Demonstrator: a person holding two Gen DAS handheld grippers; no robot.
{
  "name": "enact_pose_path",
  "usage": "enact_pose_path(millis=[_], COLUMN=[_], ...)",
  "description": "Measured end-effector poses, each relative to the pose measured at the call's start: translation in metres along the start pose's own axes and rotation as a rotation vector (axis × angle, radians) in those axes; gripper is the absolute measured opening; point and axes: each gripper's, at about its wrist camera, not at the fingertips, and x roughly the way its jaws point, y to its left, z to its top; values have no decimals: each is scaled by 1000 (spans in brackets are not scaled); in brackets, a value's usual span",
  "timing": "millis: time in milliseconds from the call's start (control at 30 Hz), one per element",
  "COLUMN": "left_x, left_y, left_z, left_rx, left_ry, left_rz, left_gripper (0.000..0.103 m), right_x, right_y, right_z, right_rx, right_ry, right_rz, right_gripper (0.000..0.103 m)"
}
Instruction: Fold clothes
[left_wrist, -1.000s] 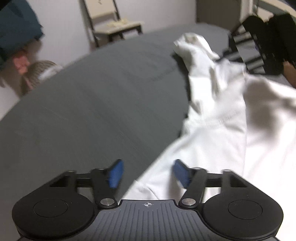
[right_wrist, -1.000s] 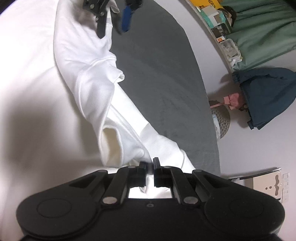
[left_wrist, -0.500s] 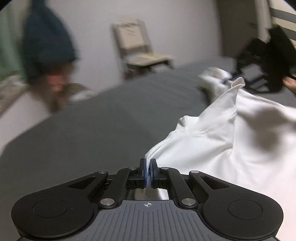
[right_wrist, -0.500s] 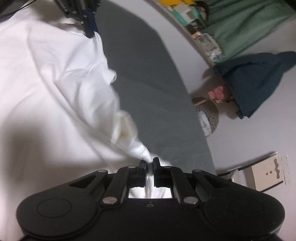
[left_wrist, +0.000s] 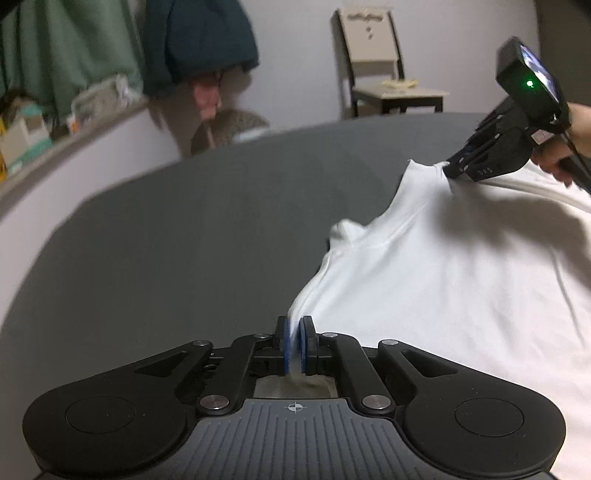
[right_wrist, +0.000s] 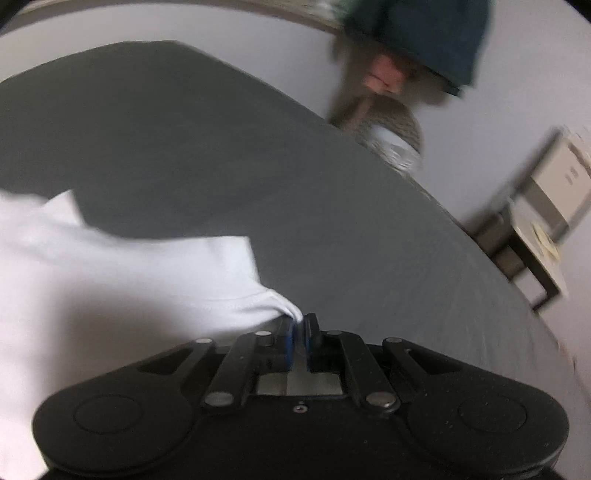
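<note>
White garment (left_wrist: 461, 273) pinched by left gripper (left_wrist: 294, 345) — right gripper (right_wrist: 300, 341) opening, cloth between

A dark grey bed surface (left_wrist: 177, 236) is seen spreading ahead of the fingers in both wrist views. Beyond its far edge a pale lilac-grey wall (left_wrist: 295, 55) is shown. A cream wooden chair (left_wrist: 384, 74) with a dark frame is placed against that wall, ahead and to the right of the left fingers; something pale is laid on its seat. A dark blue garment (left_wrist: 199, 40) is hung ahead and to the left, with green curtains (left_wrist: 66, 51) further left. Below the curtains a ledge (left_wrist: 55, 144) cluttered with boxes is seen. A woven basket (left_wrist: 236, 125) is set under the blue garment. The room is dimly lit.
</note>
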Motion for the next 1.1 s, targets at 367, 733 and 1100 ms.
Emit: enact_pose_path(millis=[367,733,1100], left_x=[-31,-9,5], left_y=[20,-130,-146], left_z=[11,-2,-37], left_rx=[-263,-377,-445], left_ry=[-215,-158,-227], left_rz=[75,-412,-357], left_gripper=[98,98,98], right_x=[-89,-47,-162], right_y=[-183,-239,-60], right_z=[-88,-197,-128], right_rx=[542,1409,124], right_ry=[-162,-96,-525], right_rz=[-163,298,472], right_gripper=[66,31,12])
